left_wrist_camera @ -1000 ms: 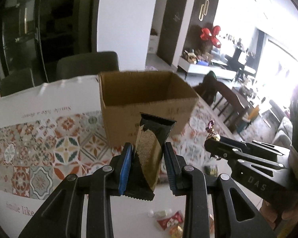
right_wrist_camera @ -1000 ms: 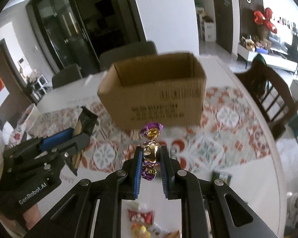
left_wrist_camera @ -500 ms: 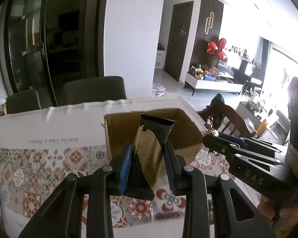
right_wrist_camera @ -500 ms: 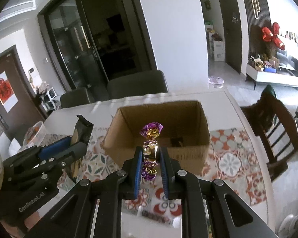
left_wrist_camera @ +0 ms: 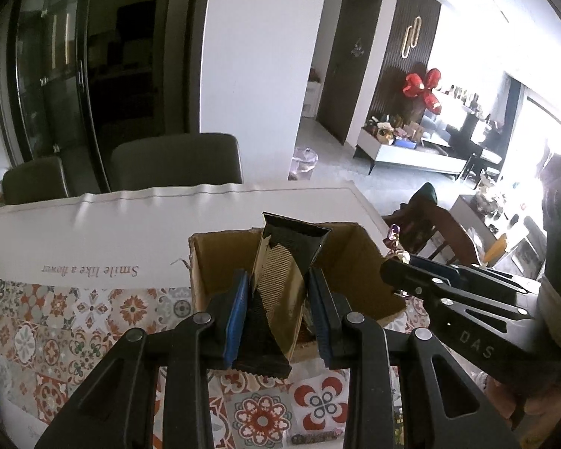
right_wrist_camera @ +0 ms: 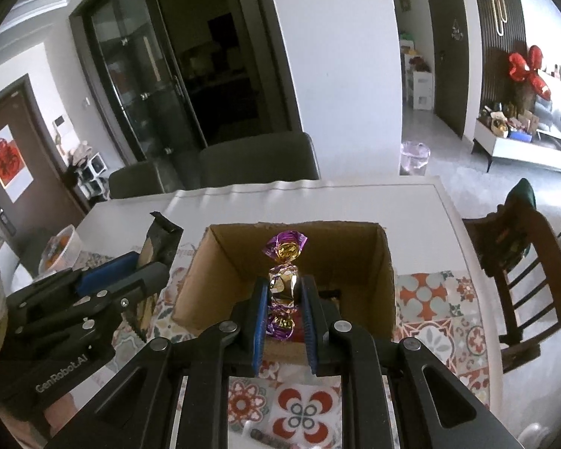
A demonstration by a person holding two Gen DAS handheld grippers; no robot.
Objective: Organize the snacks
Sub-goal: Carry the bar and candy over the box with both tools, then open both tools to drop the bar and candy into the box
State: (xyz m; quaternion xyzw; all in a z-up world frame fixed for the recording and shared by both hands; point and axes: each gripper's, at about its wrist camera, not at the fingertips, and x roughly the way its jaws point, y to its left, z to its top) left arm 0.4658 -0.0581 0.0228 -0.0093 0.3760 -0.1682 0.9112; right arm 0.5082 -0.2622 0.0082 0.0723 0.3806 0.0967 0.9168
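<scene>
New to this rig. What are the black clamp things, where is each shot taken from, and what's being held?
There is no robot arm: a person holds one two-finger tool in each hand, and a fisheye camera on each tool looks forward along its fingers. One picture comes from the left tool, which is shut on a dark, gold-sheened foil snack packet. The other comes from the right tool, which is shut on a purple-and-gold twist-wrapped candy. Each tool also shows at the side of the other's view. Both hover at an open brown cardboard box standing on a table with a patterned tile-print cloth. A few small wrapped snacks lie on the cloth nearer the camera.
</scene>
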